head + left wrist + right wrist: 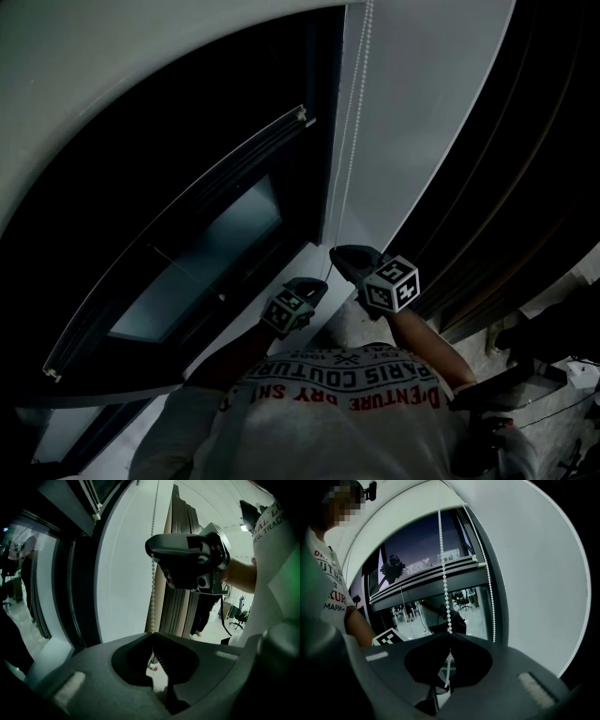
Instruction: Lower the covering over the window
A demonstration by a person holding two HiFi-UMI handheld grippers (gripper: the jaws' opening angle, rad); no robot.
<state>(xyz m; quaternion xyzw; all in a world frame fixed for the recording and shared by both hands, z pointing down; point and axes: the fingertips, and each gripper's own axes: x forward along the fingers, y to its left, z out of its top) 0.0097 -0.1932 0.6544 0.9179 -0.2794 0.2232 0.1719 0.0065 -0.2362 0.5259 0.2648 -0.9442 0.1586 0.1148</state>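
Gripping one strand of the bead chain [444,588] with the right hand-held gripper [450,634], jaws pinched together on it, forearm reaching out from the body. Clamping what looks like the same strand lower down with the left hand-held gripper [152,634], likewise closed tight. Standing close to the window [417,616], beside a pale wall [422,84]. Blind [426,573] partway down the glass; bare pane below, free chain above both grips.
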